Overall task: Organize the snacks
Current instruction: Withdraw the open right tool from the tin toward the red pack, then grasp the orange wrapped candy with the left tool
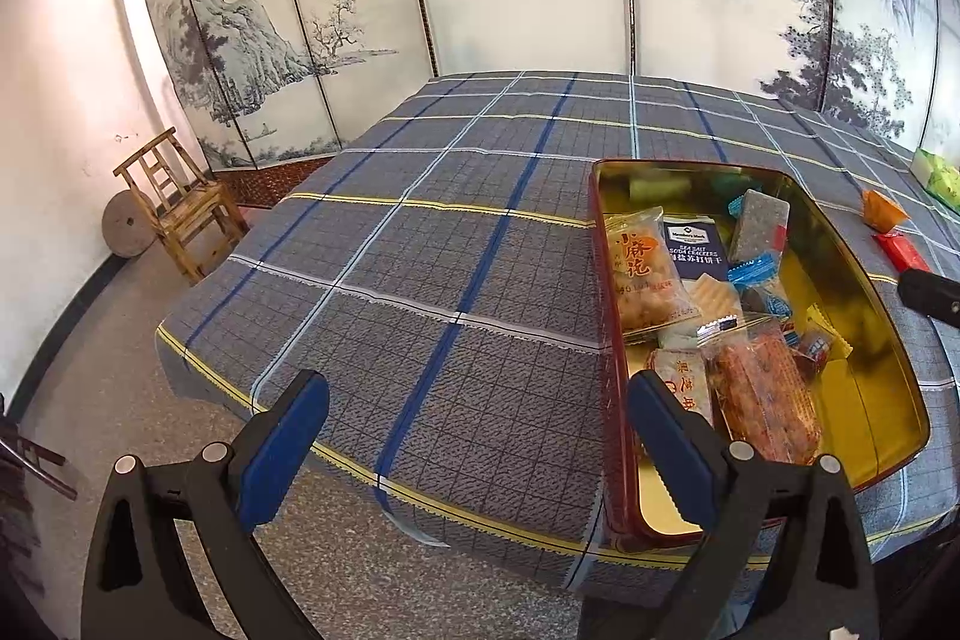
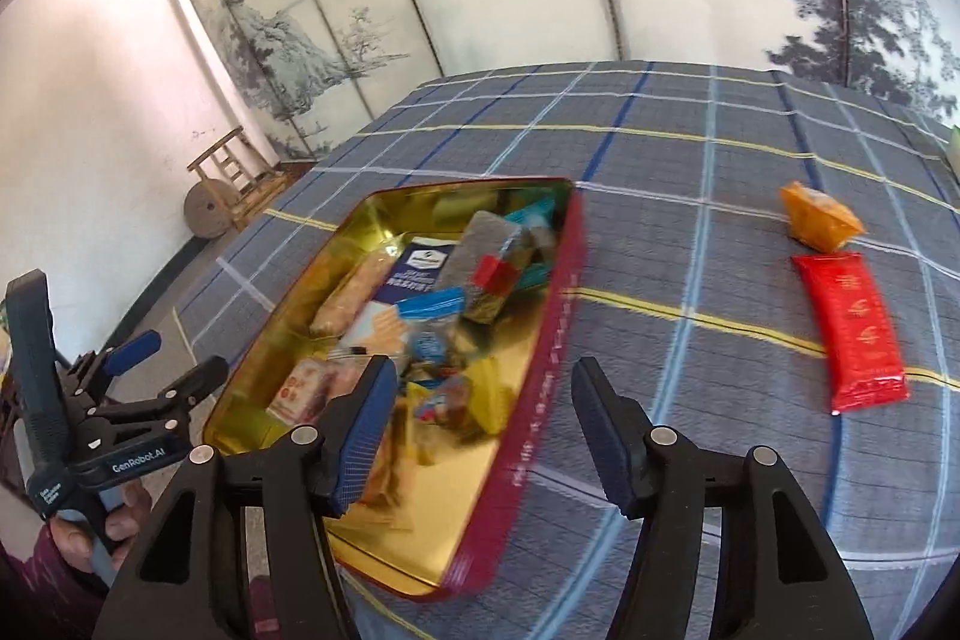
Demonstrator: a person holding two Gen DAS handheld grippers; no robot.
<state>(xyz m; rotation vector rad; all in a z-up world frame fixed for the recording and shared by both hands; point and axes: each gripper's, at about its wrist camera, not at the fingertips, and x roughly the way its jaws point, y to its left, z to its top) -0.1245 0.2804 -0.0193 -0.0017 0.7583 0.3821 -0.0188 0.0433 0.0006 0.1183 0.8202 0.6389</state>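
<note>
Nearest us, both tongs stand apart and grip nothing: left gripper, right gripper. Beyond, mid-frame, we note the tin holding snacks; further right lie a red packet and an orange packet on the tablecloth.

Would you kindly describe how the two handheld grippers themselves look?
Both the left gripper and the right gripper have black angular plastic linkages with silver round pivot pins and ribbed blue pads. Seen from the right wrist, the left unit has a dark blue handle and white "GenRobot.AI" lettering. No cables show.
</note>
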